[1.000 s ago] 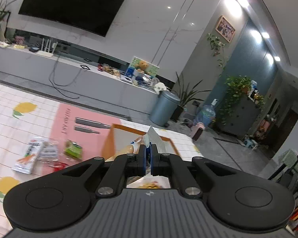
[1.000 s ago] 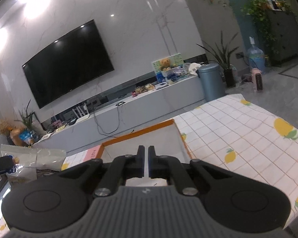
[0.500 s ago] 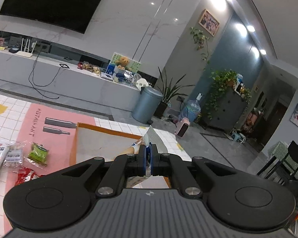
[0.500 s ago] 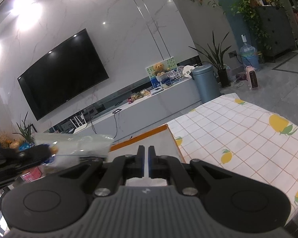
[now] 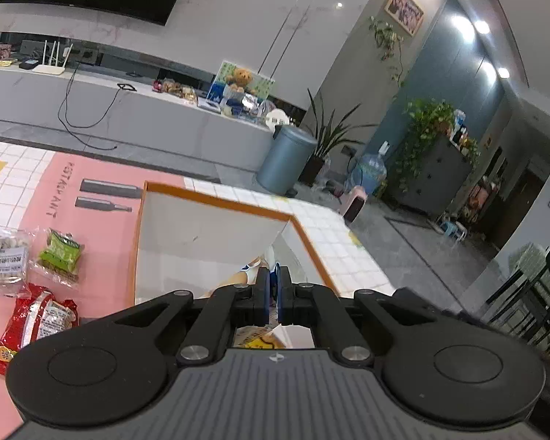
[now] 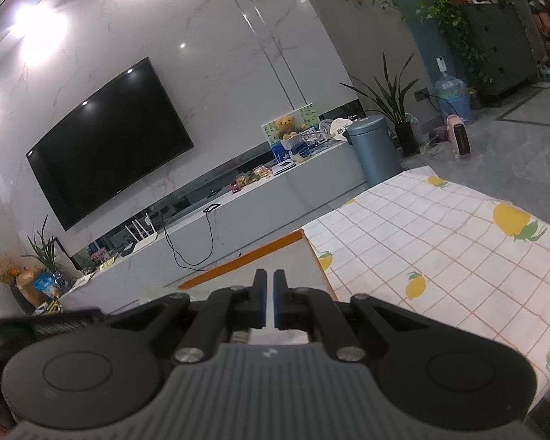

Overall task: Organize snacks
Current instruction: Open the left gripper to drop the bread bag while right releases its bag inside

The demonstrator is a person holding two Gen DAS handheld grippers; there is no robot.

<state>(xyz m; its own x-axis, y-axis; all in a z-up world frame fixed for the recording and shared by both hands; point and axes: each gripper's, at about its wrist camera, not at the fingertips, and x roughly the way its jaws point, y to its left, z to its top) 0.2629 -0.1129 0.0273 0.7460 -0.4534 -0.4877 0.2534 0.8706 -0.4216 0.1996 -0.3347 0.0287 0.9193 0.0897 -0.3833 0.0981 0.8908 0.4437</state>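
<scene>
snack packet (image 5: 251,273) sat pinched between the closed fingers of the left tool (image 5: 271,293), held above the orange-rimmed tray (image 5: 216,198); only a white, blue and tan edge of the packet showed ahead of the fingertips, with a yellow part visible below them. tray stood on the desk (image 5: 333,242), under a checked cloth with lemon print, its pale floor bare in the visible part. at 9 o'clock from the tray, on the pink mat (image 5: 102,220), lay loose snacks: a green packet (image 5: 59,255), a clear packet with pale contents (image 5: 13,255) just beside it, and a red packet (image 5: 36,324) nearer the camera at 8 o'clock. these three lay close together, apart from the tray rim.

right tool (image 6: 269,297) hung over the tray's near right corner (image 6: 245,262), fingers nearly pressed together with a thin gap, nothing seen between them. lemon cloth (image 6: 440,242) extended toward 3 o'clock. a dark blurred shape entered that view at 9 o'clock; identity could not be told.
</scene>
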